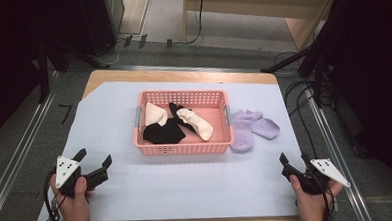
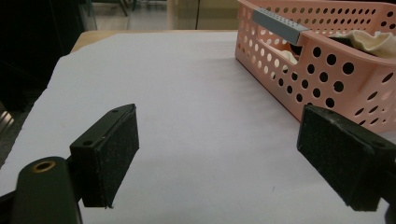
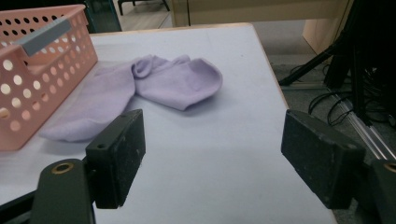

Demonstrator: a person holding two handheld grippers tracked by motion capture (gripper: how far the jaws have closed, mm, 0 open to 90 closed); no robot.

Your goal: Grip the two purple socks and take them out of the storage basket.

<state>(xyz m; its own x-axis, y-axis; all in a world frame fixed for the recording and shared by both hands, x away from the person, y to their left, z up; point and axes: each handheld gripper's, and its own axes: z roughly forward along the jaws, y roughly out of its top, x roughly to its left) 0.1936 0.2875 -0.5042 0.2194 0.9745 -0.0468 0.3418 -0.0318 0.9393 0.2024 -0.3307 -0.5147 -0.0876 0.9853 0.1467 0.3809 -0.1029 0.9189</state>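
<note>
Both jaws spread, empty: left gripper (image 1: 92, 164) lower left, right gripper (image 1: 295, 164) lower right. Risk: snagging only one lavender sock (image 3: 180, 81), or nudging the pink basket (image 1: 183, 148).

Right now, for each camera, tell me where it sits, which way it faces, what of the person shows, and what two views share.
High view: above the person's side, looking forward and down at the pink basket; both hands, left gripper and right gripper show.
Left gripper view: low on the left gripper, facing the basket's side; open jaws show.
Right gripper view: low on the right gripper, facing the purple socks; open jaws show.
Shared: both gripper views show the basket.
</note>
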